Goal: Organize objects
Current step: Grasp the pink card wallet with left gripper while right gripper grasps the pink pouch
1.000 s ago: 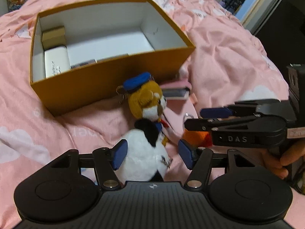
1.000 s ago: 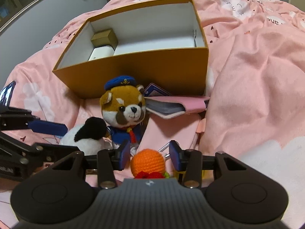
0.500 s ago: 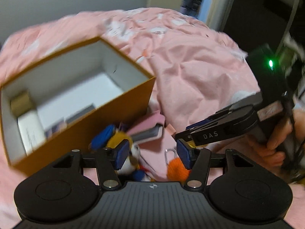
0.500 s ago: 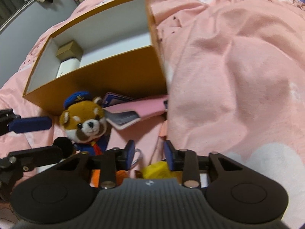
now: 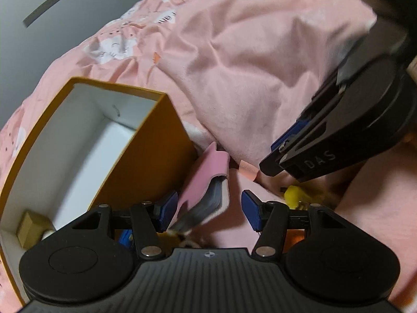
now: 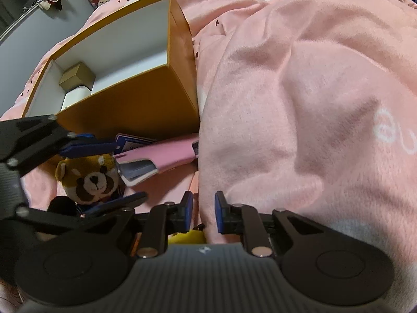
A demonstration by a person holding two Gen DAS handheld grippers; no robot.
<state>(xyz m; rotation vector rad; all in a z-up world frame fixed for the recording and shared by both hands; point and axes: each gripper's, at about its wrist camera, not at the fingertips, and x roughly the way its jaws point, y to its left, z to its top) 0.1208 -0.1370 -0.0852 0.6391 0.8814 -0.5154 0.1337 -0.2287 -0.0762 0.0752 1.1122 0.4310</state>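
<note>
My left gripper [image 5: 208, 210] is open above the near end of a pink card wallet [image 5: 208, 180], which leans against the orange box [image 5: 146, 156]; the pads do not press it. In the right wrist view the wallet [image 6: 161, 156] lies beside a red panda plush [image 6: 91, 177], with the left gripper [image 6: 130, 169] over both. My right gripper [image 6: 204, 214] has narrow jaws that are closing. A yellow item [image 6: 189, 236] shows low between the fingers, next to a fold of pink blanket. I cannot see the pads pressing it. From the left wrist, the right gripper [image 5: 273, 167] hovers over that yellow item [image 5: 293, 194].
The box holds a small gold box [image 6: 77, 77] and a white box [image 6: 75, 96]. A black-and-white plush [image 6: 62, 203] lies by the panda, and a blue card [image 6: 130, 139] sticks out behind the wallet. A bulky pink blanket [image 6: 299, 130] rises on the right.
My left gripper rolled and swung from the plush toys over to the pink wallet. My right gripper shifted right from the orange crochet ball to the yellow item, and its jaws narrowed.
</note>
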